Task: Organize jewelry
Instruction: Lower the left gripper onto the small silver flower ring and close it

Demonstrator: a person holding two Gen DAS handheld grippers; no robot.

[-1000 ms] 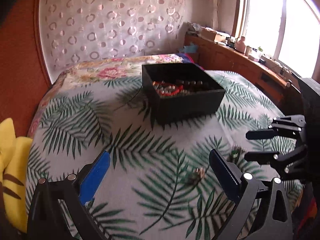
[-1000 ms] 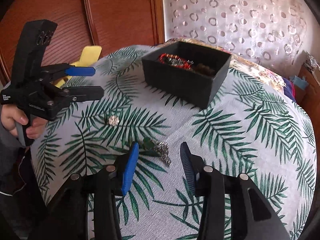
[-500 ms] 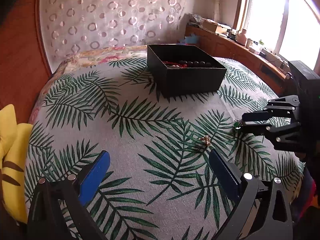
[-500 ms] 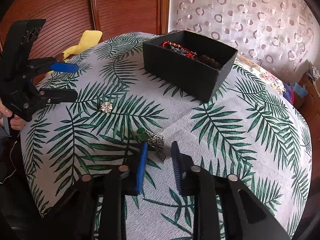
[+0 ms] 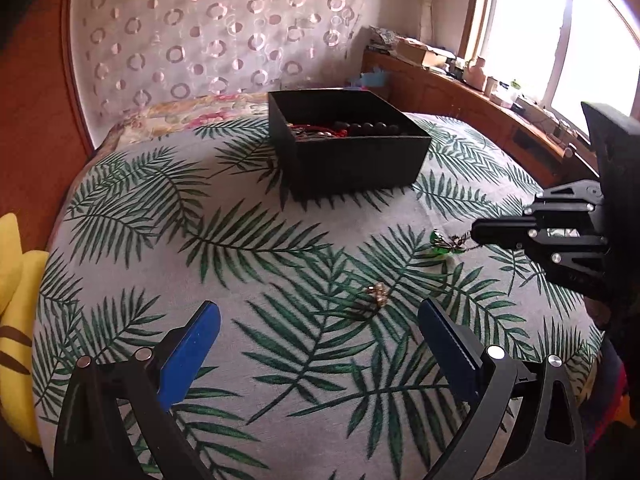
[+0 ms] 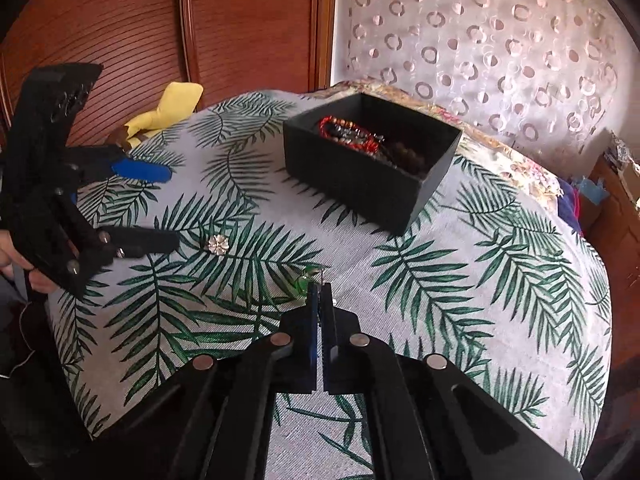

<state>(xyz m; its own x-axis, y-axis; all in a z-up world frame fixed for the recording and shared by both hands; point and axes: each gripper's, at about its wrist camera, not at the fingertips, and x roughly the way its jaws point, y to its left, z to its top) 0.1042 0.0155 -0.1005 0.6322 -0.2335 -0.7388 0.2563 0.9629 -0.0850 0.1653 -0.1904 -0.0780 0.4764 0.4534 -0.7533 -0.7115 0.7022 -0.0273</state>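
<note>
My right gripper [image 6: 320, 292], at lower centre of the right wrist view, is now clamped on the green pendant [image 6: 306, 278]; half a second ago its pads stood narrowly apart around the piece, and a second ago they were wide. The green stone protrudes just beyond the fingertips, slightly left of centre. In the left wrist view the same right gripper [image 5: 478, 236] enters from the right edge, with the green pendant [image 5: 446, 242] at its tip, close above the leaf-print cloth [image 5: 260, 272]; contact with the cloth cannot be determined.

My left gripper [image 5: 318, 328] remains wide open at the bottom of its frame, blue pads far apart, holding nothing. The small gold flower piece [image 5: 378, 294] lies on the cloth just ahead of it, right of centre. In the right wrist view this piece [image 6: 218, 245] sits just beside the left gripper [image 6: 170, 208], at centre left.

The black box [image 6: 360, 176], upper centre, contains red beads [image 6: 344, 128] and dark beads. Its position on the cloth is unchanged.
</note>
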